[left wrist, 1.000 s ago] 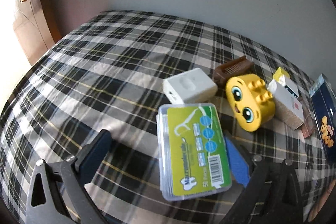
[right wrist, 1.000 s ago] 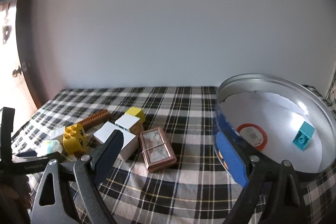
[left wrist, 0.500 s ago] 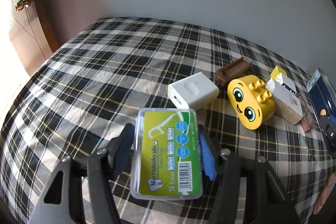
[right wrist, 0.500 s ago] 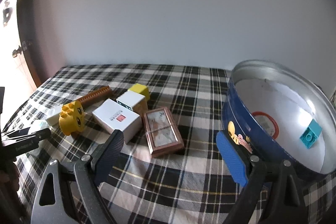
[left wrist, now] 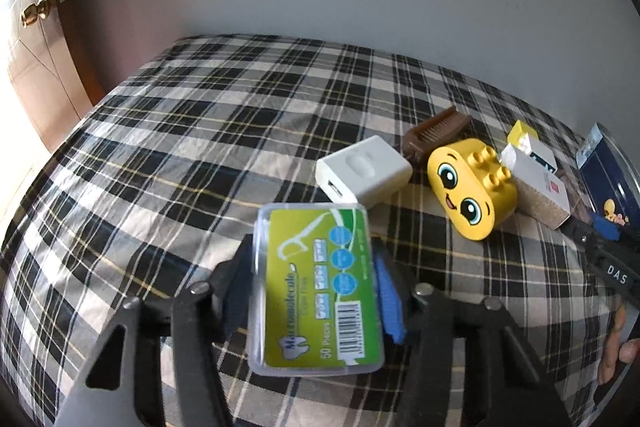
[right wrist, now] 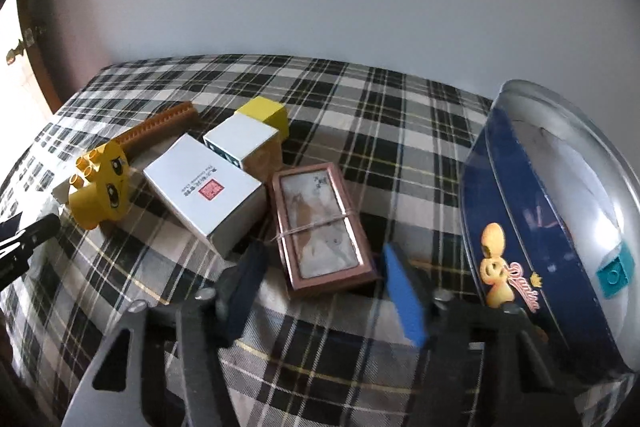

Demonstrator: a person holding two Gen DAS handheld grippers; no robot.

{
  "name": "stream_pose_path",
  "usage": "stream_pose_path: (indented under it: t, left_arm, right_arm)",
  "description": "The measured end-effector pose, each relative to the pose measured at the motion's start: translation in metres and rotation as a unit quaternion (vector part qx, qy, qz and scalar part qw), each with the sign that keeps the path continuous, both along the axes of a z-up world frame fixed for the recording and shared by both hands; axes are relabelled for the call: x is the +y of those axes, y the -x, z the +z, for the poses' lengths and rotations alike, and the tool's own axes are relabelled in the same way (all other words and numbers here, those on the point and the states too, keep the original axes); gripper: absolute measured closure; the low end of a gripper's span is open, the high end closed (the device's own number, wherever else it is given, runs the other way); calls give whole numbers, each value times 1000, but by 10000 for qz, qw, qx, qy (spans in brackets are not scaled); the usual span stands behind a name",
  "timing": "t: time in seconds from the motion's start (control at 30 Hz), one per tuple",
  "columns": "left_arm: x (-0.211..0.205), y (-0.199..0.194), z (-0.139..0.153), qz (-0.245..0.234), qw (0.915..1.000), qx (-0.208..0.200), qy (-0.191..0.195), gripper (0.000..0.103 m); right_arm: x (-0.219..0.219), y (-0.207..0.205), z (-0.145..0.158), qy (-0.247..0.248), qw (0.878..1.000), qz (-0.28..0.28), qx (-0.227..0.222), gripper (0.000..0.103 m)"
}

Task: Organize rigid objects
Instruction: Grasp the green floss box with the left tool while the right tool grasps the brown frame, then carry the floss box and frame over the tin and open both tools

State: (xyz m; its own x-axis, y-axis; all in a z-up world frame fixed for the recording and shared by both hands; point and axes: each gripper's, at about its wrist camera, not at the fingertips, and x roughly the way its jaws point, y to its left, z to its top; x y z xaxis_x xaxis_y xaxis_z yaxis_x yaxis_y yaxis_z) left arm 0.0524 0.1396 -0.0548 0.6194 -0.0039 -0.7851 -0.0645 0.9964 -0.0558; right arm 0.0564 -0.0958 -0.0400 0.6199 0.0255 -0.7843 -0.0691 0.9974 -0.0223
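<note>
So, closest to the left wrist camera, the left claw [left wrist: 316, 291] is squeezing a clear dental floss pick box [left wrist: 314, 289] with a green label, one blue pad on each long side, and the jaws are closing in on it. The box sits over the plaid cloth [left wrist: 180, 155] covering the table.

Using the yellow face brick [left wrist: 470, 189] as the marker: the floss box is in front of it toward the camera and to the left, a white charger plug [left wrist: 362, 175] lies just left of it, and a brown comb [left wrist: 436, 131] lies behind the plug and brick. Just right of the brick is a white carton with a red stamp [left wrist: 538, 183], with a yellow and white box [left wrist: 530, 145] behind that one.

On the right wrist camera, the right claw [right wrist: 326, 285] straddles the near end of a copper framed case [right wrist: 320, 223] bound with a thin band. Its jaws are closing too, but I can see a gap on both sides, so the pads are not pressing yet. That case lies right of the stamped carton, so further right of the brick. Well to the right of all that stands the round blue cookie tin [right wrist: 524, 231], with a small teal brick [right wrist: 614, 273] inside on the white liner.

At the far right of the left view, fingers [left wrist: 618, 355] of the person show behind the other tool.
</note>
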Motion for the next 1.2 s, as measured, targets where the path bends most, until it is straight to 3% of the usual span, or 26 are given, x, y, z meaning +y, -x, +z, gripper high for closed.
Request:
stream_pose_path:
  t: [0.1, 0.27, 0.4, 0.6, 0.8, 1.03, 1.2]
  left_arm:
    - [2, 2, 1, -7, 9999, -42, 120, 49]
    - [15, 8, 3, 20, 9963, -253, 816, 49]
    - [23, 15, 9, 225, 9911, -632, 1148, 49]
    - [15, 31, 30, 453, 9854, -1450, 774, 49]
    - [2, 32, 35, 427, 9835, -1624, 670, 49]
    - [-20, 41, 47, 363, 9788, -1927, 589, 49]
    - [-42, 46, 59, 162, 9737, -2164, 697, 49]
  right_arm:
    - [-1, 3, 0, -111, 9999, 91, -11, 55]
    - [-13, 12, 3, -517, 9986, 46, -77, 56]
    - [-23, 24, 16, -864, 9952, 7, -462, 56]
    - [-31, 50, 48, -1362, 9829, 133, -1236, 56]
    - [-35, 67, 63, -1391, 9759, 217, -1669, 57]
    - [-35, 104, 95, -1352, 9524, 452, -2696, 57]
    - [-42, 117, 105, -1353, 9408, 377, -3085, 57]
